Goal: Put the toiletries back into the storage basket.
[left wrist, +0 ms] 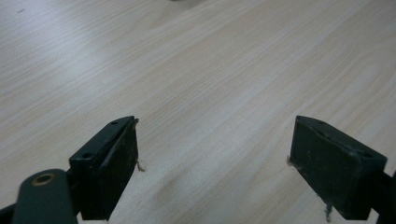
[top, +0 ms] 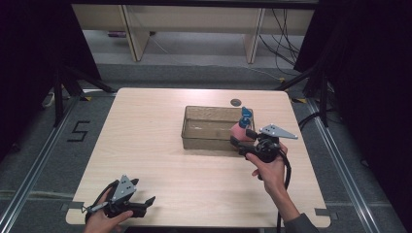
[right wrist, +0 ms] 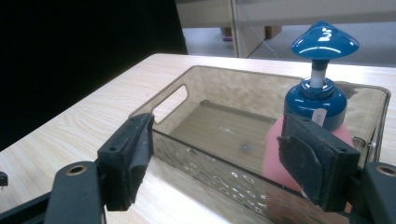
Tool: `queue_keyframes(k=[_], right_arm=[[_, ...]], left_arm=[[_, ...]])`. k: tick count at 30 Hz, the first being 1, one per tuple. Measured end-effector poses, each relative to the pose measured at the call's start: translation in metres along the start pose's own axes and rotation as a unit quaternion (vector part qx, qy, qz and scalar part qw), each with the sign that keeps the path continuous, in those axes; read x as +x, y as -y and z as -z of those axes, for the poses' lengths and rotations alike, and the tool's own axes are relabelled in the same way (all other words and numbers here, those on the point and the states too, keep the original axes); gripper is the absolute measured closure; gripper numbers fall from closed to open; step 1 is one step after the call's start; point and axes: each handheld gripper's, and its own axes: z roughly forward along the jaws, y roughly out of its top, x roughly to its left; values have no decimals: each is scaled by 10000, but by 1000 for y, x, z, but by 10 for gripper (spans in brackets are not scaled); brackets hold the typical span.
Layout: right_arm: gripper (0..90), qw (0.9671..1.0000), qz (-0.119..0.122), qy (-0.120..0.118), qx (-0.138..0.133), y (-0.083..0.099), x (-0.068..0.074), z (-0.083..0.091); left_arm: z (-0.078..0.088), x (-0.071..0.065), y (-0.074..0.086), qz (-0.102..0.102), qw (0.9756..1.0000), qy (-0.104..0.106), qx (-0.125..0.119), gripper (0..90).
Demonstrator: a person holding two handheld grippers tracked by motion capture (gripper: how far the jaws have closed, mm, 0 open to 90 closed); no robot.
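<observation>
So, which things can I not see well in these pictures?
- Pink bottle with blue pump top: in the right gripper view its lower body is hidden by the right gripper and blurred by the tray wall; whether it rests on the tray floor is unclear.
- Small label on the pump collar: too small to read.
- Dark round spot beyond the tray in the high view: too small to identify.
- Left gripper: jaws cut off by the bottom edge.

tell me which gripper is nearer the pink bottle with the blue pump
Right. The right gripper sits at the near right corner of the clear bin, jaws open right beside the pink bottle. The left gripper is open over bare table near the front left edge, far from it.
</observation>
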Motion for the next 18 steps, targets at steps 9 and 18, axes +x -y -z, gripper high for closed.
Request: queue_keyframes(k=[9,18], right_arm=[[270,9999,130,-40,27,4,4,-1],[270,9996,141,-125,187,10,11,-1]], left_arm=[[0,0,0,45,10000,21,7,150],[0,-1,0,99,9999,20,-14,150]])
